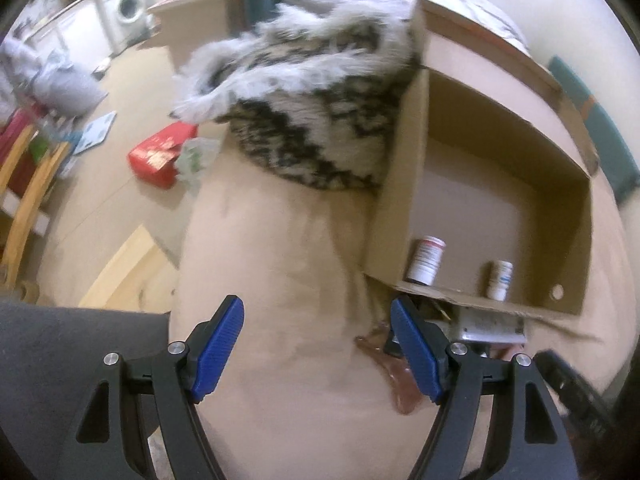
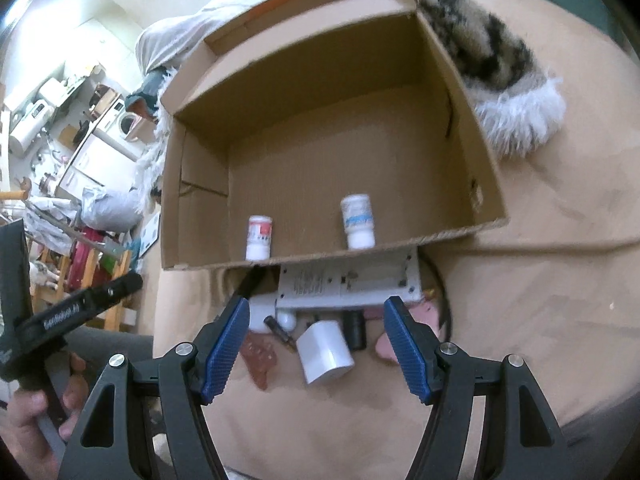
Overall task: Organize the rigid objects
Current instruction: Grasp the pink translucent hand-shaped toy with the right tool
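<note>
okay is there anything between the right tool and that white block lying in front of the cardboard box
Nothing visible. The right tool is open, and the white block lies on the beige surface in line with the gap between its fingers. A small dark cylinder and a screwdriver bit sit close beside the block, not in the path.

Both wrist views angled steeply down over bed (image 1: 280, 360). Left off to side; right closer, facing cardboard box (image 2: 320, 140). Shared: box, two bottles inside.
</note>
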{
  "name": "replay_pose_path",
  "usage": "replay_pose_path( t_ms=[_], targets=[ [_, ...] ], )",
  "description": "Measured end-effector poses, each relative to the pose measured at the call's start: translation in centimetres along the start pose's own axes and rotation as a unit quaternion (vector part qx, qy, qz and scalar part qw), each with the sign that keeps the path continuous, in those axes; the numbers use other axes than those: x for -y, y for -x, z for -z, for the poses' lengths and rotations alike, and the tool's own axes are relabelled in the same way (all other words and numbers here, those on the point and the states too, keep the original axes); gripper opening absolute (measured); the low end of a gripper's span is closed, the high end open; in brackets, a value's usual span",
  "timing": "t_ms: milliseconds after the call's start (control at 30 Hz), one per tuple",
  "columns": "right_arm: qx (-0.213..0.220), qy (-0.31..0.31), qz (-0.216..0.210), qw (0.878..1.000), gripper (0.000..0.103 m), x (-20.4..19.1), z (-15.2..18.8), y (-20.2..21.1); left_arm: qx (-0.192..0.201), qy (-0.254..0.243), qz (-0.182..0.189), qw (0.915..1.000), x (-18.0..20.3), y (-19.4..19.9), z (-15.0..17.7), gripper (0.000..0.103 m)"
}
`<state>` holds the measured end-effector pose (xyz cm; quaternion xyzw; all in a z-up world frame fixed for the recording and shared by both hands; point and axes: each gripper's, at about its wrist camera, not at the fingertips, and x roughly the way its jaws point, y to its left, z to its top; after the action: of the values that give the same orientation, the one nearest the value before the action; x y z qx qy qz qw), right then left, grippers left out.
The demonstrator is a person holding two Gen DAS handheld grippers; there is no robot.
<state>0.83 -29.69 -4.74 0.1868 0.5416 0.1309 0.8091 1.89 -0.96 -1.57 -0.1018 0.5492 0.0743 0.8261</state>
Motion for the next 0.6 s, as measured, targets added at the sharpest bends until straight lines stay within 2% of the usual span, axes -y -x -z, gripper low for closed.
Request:
replay_pose_path(
  t_ms=[133, 200, 300, 467, 533, 600],
  targets=[
    [-0.035, -0.007, -0.020, 0.999, 0.073, -0.5, 0.3, -1.7, -0.021, 0.017, 0.005, 0.9996, -0.7, -0.7, 0.1, 0.074],
    [-0.061, -0.022, -0.052, 0.997, 0.073, -0.9, 0.3, -2.7, -0.032, 0.025, 0.012, 0.9991, -1.0, -1.0, 0.0, 0.074],
    [-0.086, -0.043, -0.076, 0.992, 0.073, -1.6, 0.4, -4.1, -0.043, 0.039, 0.022, 0.9981, -1.4, -1.2, 0.0, 0.074],
    [-0.151, -0.076, -0.081, 0.982, 0.073, -2.6, 1.7, -7.3, -0.051, 0.043, 0.032, 0.9973, -1.5, -1.2, 0.0, 0.074],
    [-0.165, -0.086, -0.089, 0.978, 0.073, -3.0, 2.6, -8.3, -0.054, 0.043, 0.037, 0.9969, -1.5, -1.3, 0.0, 0.074],
    [-0.167, -0.083, -0.079, 0.979, 0.073, -3.6, 3.4, -9.1, -0.056, 0.044, 0.042, 0.9966, -1.5, -1.2, 0.1, 0.074]
  ],
)
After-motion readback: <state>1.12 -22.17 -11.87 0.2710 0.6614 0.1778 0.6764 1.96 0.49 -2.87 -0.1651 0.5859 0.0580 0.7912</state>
